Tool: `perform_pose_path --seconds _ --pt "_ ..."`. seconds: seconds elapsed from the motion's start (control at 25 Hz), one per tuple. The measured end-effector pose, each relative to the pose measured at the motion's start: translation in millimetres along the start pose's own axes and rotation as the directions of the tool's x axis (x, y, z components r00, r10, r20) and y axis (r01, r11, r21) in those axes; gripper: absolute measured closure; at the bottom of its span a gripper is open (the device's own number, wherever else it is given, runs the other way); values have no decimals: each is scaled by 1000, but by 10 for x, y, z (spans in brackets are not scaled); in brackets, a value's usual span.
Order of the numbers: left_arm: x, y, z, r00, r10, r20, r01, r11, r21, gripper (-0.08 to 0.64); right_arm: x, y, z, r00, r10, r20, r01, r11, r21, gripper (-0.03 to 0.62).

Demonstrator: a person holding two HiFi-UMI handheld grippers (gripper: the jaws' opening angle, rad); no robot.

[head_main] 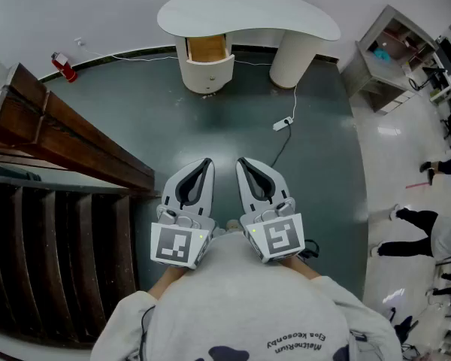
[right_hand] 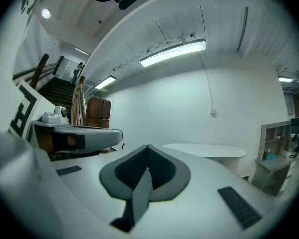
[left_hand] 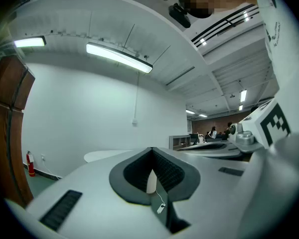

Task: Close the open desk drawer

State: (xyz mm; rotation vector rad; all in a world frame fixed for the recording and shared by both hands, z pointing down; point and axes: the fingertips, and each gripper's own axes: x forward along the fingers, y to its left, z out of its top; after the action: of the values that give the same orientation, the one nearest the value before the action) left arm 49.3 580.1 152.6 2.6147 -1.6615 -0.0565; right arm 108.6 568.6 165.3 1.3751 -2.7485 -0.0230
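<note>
Item 1. Left gripper (head_main: 205, 162): held level just in front of my chest, above the dark floor (head_main: 210, 126). Jaws pressed together at the tips, nothing between them.

Item 2. Right gripper (head_main: 242, 162): just beside the left one and level with it. Jaws pressed together, nothing held.

Item 3. Bench (head_main: 248, 10): white curved top against the far wall, well apart from both grippers. It stands on a rounded cabinet under its left end and a round leg (head_main: 292, 60) under its right.

Item 4. Drawer (head_main: 207, 49): in the cabinet under the bench's left end, pulled out toward me, its wooden inside showing. I cannot tell what, if anything, is in it.

Item 5. Cable with a plug block (head_main: 283, 123): lies on the floor between me and the bench, off the bench's right end.

Item 6. Staircase (head_main: 52, 224) on my left; red fire extinguisher (head_main: 63, 66) by the far wall; shelf unit (head_main: 391, 59) on my right.

Step in hand, as I judge it: the approach, with the drawer not yet touched. The next move calls for crossing the floor to the bench's left end, keeping left of the cable. Then I set a closed gripper flat on the drawer's curved front and push it straight in.
</note>
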Motion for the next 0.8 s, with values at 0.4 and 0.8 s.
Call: perform_pose_path --seconds 0.4,0.8 --pt "30 320 -5 1000 -7 -28 7 1000 18 554 202 77 -12 999 -41 -15 41 999 -30 577" --pt "517 497 -186 998 -24 -49 24 1000 -1 554 628 -276 -155 999 -34 -11 34 999 27 575"
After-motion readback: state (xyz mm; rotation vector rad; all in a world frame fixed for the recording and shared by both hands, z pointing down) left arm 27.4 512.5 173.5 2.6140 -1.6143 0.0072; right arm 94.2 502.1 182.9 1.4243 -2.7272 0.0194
